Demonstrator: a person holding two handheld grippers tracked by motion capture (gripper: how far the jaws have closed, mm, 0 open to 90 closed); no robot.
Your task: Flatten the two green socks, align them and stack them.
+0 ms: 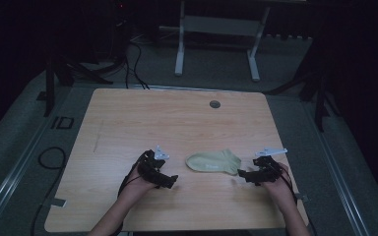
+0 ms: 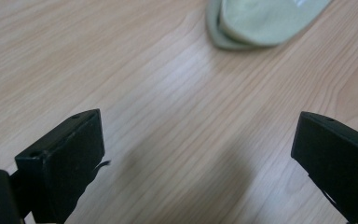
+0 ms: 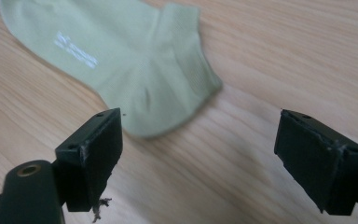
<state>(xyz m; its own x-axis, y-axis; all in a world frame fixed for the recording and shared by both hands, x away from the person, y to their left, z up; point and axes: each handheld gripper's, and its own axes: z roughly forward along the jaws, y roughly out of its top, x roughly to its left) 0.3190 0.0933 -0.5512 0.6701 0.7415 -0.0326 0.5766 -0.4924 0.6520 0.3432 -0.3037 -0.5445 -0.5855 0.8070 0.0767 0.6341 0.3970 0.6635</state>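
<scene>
The forearms come in from the near edge, one hand on each gripper. The left gripper (image 1: 170, 180) sits just left of the sock (image 1: 214, 162), and the right gripper (image 1: 242, 174) is just right of it, so the sock lies between the two on the wooden table (image 1: 128, 123)

It's a pale green ankle sock, lying flat with its long axis running left to right. The rounded toe points left and the heel and cuff are at the right end, a bit nearer the person

In the left gripper view the jaws stand wide apart with nothing in them, and the toe of the sock (image 2: 261, 23) is well ahead. In the right gripper view the jaws are spread wide and empty too, but the heel of the sock (image 3: 135, 70) is right at one jaw tip

So I'd guess the right gripper is closer and would grab the heel end first, though I can't say if it's actually touching the fabric
</scene>
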